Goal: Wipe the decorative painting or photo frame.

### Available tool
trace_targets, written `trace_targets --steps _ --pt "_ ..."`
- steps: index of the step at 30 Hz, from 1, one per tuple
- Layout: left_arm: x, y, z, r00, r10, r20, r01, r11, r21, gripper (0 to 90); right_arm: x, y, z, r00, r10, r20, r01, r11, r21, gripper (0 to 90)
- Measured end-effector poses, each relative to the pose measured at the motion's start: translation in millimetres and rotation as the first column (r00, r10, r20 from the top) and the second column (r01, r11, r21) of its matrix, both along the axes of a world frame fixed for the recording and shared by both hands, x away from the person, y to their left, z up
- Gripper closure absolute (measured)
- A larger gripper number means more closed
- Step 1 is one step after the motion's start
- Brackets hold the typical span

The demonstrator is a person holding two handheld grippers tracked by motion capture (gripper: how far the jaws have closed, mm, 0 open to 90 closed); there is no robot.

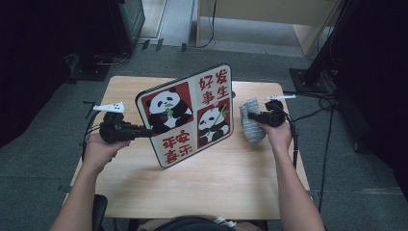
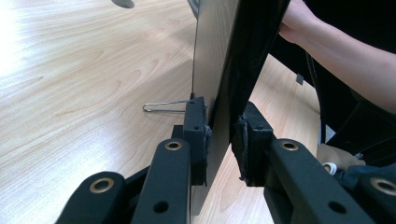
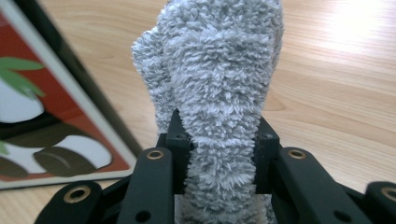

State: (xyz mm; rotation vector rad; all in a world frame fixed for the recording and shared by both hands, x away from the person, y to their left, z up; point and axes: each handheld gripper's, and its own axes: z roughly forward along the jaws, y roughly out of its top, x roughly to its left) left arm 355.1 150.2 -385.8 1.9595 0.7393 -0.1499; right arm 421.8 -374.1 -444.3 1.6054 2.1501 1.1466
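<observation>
Panda board held on edge, grey cloth beside it

The left hand-held gripper (image 1: 143,130) is clamped on the left rim of the stiff, smooth panda board (image 1: 188,113), tilted on the tabletop (image 1: 231,178). Just right of the board, the right hand-held gripper (image 1: 251,116) pinches the soft, light cloth (image 1: 251,126); grip its bunched middle.

My table and the room around it

I work at a pale wooden table (image 1: 207,187) with a light grain, set on a grey carpeted floor (image 1: 43,159). A thin bent wire clip (image 2: 161,107) lies flat on the tabletop. Past the far edge I see a light wooden cabinet (image 1: 269,14) against the back, black stand legs (image 1: 312,72) at the right with dark cables (image 1: 327,103) trailing over the carpet, and dark equipment (image 1: 130,19) at the far left.
</observation>
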Motion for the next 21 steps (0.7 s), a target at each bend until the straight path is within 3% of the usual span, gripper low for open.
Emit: trace_targets --steps 9,14,17,19,21 --pt "0.4 0.5 -0.6 1.0000 0.004 0.000 -0.004 1.0000 -0.005 76.2 10.0 -16.8 -15.1 0.9985 -0.051 0.020 0.052 0.9977 -0.044 68.0" --pt "0.4 1.5 -0.8 1.0000 0.001 0.000 -0.001 1.0000 -0.001 76.2 17.2 -17.8 -28.0 0.9973 -0.074 0.002 0.074 0.9958 -0.054 66.6" --pt "-0.8 1.1 -0.5 1.0000 0.006 0.003 -0.006 1.0000 0.001 76.2 19.6 -14.7 -33.4 0.9970 -0.077 -0.006 0.076 0.9928 -0.092 64.6" --pt "-1.3 1.2 -0.2 1.0000 0.005 0.004 -0.005 1.0000 0.004 76.1 20.1 -12.9 -38.4 0.9974 -0.071 -0.013 0.068 0.9868 -0.147 63.2" --pt "-1.8 1.1 0.0 1.0000 0.006 0.004 -0.006 1.0000 0.005 76.1 19.9 -12.0 -41.7 0.9972 -0.072 -0.020 0.068 0.9861 -0.151 60.8"
